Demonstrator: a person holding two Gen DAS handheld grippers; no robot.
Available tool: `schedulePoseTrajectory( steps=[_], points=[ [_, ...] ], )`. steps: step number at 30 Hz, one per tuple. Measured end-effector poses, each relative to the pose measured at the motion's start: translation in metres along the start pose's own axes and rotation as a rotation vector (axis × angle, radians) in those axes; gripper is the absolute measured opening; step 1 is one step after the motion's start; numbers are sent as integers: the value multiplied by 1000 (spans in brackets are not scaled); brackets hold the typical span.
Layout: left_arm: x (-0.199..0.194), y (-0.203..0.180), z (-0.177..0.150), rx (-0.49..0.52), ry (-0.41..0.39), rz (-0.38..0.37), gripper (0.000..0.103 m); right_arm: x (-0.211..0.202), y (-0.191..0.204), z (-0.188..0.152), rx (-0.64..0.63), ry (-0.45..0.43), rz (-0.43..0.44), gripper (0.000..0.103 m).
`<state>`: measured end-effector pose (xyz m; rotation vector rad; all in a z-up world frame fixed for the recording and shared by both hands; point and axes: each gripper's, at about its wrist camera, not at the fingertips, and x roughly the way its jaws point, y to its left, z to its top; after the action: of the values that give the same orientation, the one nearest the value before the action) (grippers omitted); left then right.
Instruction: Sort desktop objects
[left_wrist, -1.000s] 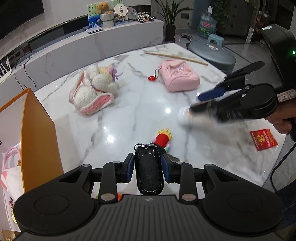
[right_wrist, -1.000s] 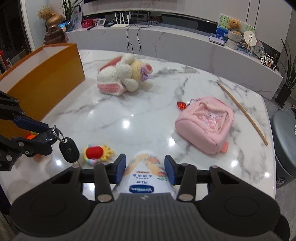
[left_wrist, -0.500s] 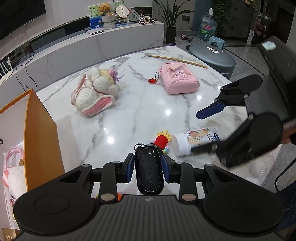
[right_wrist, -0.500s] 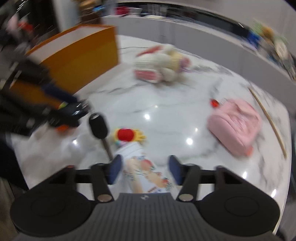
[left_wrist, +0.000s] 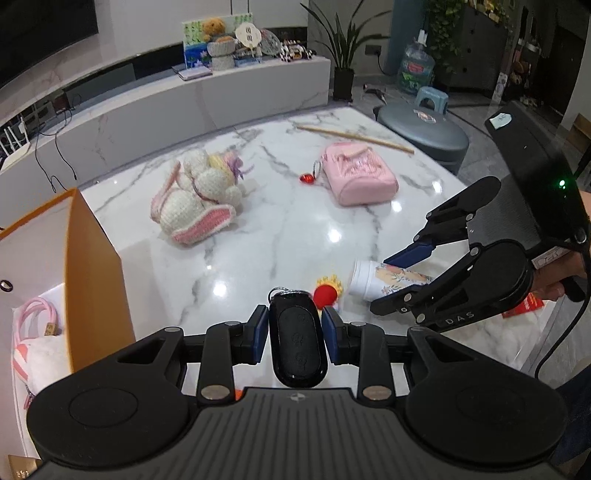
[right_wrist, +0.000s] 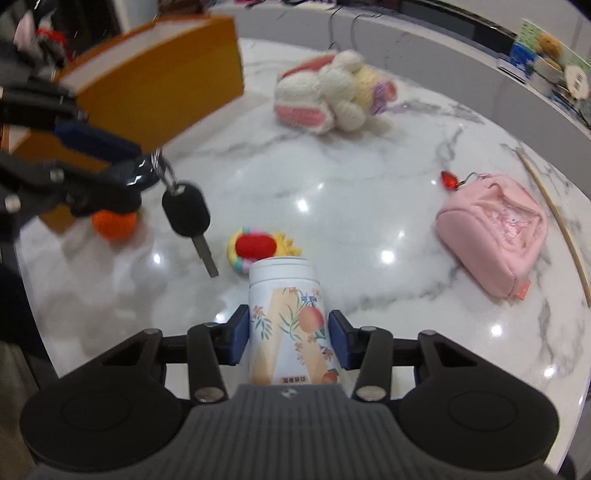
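Note:
My left gripper (left_wrist: 294, 334) is shut on a black car key fob (left_wrist: 297, 339) and holds it above the table's near edge; a second black key (right_wrist: 186, 214) dangles from its ring. My right gripper (right_wrist: 288, 336) has its pads on both sides of a white lotion tube (right_wrist: 288, 317) with a peach print, its cap pointing away; the tube also shows in the left wrist view (left_wrist: 388, 282). The tube lies low over the marble table (left_wrist: 280, 229), beside a red and yellow toy (right_wrist: 258, 247).
An orange box (left_wrist: 88, 273) stands at the left with pink items inside. A crocheted bunny (left_wrist: 199, 199), a pink pouch (left_wrist: 360, 179) with a red charm, a wooden stick (left_wrist: 354, 138) and an orange ball (right_wrist: 114, 223) lie on the table. A red card (left_wrist: 530, 304) sits at the right edge.
The right gripper swung down from mid-air and brought the lotion tube to the table beside the red toy, then shifted slightly. The left gripper kept hold of the key fob, almost still.

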<state>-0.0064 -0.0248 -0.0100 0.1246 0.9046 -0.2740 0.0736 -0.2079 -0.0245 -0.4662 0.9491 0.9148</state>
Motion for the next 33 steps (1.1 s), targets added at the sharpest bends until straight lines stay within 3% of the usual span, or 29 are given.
schedulePoseTrajectory(
  steps=[4, 7, 9, 15, 18, 21, 27, 30, 31, 33],
  points=[
    [-10, 3, 3, -10, -25, 3, 33, -16, 3, 9, 10, -37, -13, 48],
    [-16, 5, 5, -18, -35, 4, 16, -24, 6, 14, 11, -58, -22, 48],
    [-17, 6, 4, -21, -31, 6, 10, -26, 8, 16, 10, -64, -25, 48],
    [-2, 13, -3, -29, 52, 14, 10, -25, 14, 15, 3, -63, -25, 48],
    [9, 9, -10, -1, 123, 29, 15, -24, 15, 14, 3, -62, -26, 48],
    [21, 1, -19, 63, 193, 19, 35, -26, 16, 13, 5, -67, -27, 48],
    [42, -21, -39, 243, 264, 60, 37, -30, 16, 10, 6, -74, -25, 48],
    [53, -22, -42, 266, 295, 63, 37, -32, 15, 8, 6, -75, -21, 48],
    [56, -21, -42, 267, 303, 63, 35, -31, 16, 8, 5, -74, -21, 48],
    [56, -20, -41, 254, 302, 64, 10, -31, 16, 7, 2, -72, -20, 48]
  ],
)
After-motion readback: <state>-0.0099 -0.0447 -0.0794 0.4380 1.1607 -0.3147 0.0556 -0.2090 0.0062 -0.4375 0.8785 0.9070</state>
